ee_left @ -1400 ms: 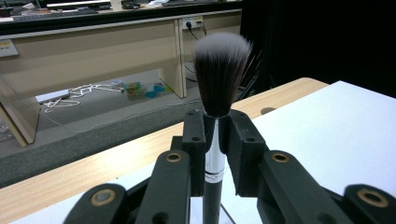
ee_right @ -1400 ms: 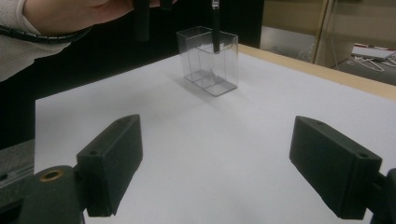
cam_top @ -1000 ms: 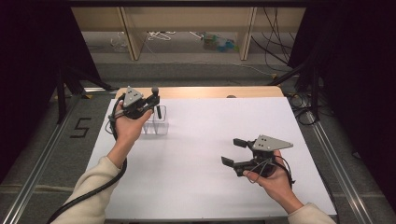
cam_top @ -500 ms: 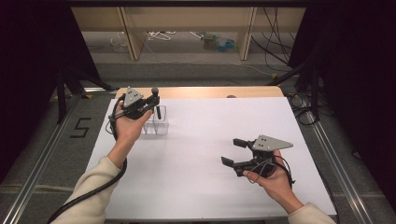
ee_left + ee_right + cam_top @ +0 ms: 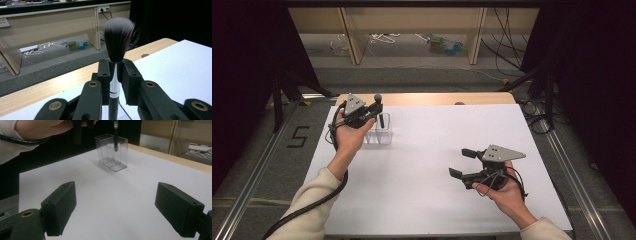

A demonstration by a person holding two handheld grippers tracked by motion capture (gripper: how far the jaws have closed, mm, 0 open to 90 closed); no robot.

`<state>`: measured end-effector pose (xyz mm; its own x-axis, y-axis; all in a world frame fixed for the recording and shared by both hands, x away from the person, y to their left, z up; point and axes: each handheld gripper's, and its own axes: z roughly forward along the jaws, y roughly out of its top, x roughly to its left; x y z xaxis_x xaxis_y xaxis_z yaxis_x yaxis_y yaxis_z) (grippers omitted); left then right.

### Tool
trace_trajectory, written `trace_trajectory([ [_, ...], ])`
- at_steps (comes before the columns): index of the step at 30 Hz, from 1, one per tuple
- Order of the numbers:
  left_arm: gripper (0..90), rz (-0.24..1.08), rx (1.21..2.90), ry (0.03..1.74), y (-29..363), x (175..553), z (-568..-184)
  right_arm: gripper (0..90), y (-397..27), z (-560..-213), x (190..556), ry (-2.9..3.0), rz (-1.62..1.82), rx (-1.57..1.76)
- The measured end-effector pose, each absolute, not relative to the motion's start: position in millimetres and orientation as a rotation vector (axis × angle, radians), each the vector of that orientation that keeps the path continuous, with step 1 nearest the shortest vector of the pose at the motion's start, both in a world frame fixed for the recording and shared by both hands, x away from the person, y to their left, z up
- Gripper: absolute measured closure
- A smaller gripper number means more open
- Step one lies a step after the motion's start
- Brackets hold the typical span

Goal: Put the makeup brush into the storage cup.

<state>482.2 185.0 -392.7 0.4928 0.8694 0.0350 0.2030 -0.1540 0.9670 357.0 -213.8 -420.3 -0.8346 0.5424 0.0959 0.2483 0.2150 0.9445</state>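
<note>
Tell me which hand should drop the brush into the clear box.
Left. Its claw is shut on the brush, handle tip already dipping into the clear box. The right claw is open, empty, well away.

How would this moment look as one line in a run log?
left gripper: shut on makeup brush | brush handle tip inside clear box | right gripper: open, nothing held

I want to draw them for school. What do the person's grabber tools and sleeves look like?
Each gripper, left and right, is black, with two blocky jaws on hinged arms with brass-coloured pins. A grey three-cornered plate sits on top, and a black cable trails away. The sleeves are cream-coloured.
</note>
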Motion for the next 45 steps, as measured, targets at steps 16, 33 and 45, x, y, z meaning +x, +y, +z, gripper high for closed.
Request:
trace_trajectory([
  [16, 77.9, 0.761, 1.656, 0.937, 184.3, 482.6, -395.3, 18.0, -213.6, -420.4, 356.9, 2.241, 1.662, 0.748],
  [33, 77.9, 0.758, 1.666, 0.939, 183.6, 483.3, -398.5, 18.0, -213.4, -420.6, 356.9, 2.243, 1.662, 0.750],
  [45, 77.9, 0.751, 1.667, 0.946, 182.6, 483.9, -401.1, 17.9, -212.5, -421.6, 357.5, 2.231, 1.677, 0.744],
])
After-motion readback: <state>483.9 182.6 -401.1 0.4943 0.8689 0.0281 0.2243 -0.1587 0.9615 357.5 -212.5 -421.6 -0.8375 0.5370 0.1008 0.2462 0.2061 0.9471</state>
